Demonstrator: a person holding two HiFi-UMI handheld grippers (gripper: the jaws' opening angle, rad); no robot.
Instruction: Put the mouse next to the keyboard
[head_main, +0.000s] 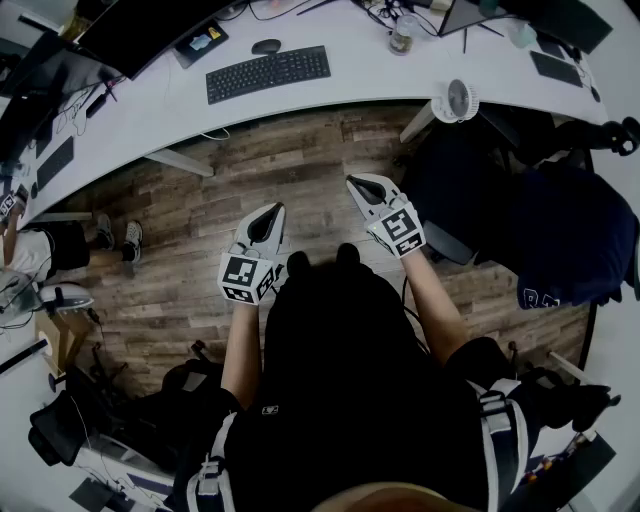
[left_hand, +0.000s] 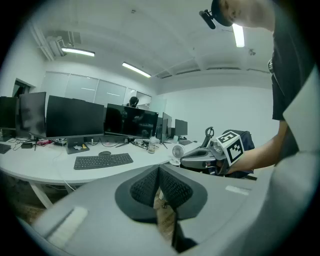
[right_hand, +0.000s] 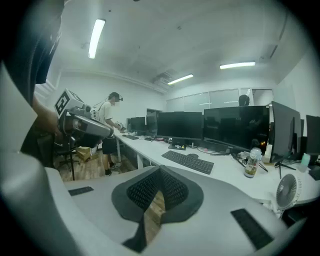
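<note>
Head view, looking steeply down: a person in dark clothing holds the left gripper (head_main: 272, 212) and the right gripper (head_main: 356, 184) side by side above a wood-plank floor (head_main: 300, 160), both aimed toward a curved white desk (head_main: 370, 72) and well apart from it; the left gripper view shows that claw's dark ribbed pads pressed together with nothing between them, and the right gripper view shows the other claw likewise, jaws together and empty; the mouse (head_main: 266, 46), dark and oval, lies on the desk just beyond the far edge of the black keyboard (head_main: 268, 73), near that edge's middle, though whether the two touch cannot be told; a dark monitor (head_main: 150, 30) stands further back to the left; to the right of the keyboard stand a clear bottle (head_main: 403, 35) and, by the desk's near edge, a small white fan (head_main: 460, 100); right of the fan, a chair draped with a dark garment (head_main: 570, 240) sits near the desk; in the right gripper view a second person (right_hand: 107, 127) stands at the far left end of the desk.
</note>
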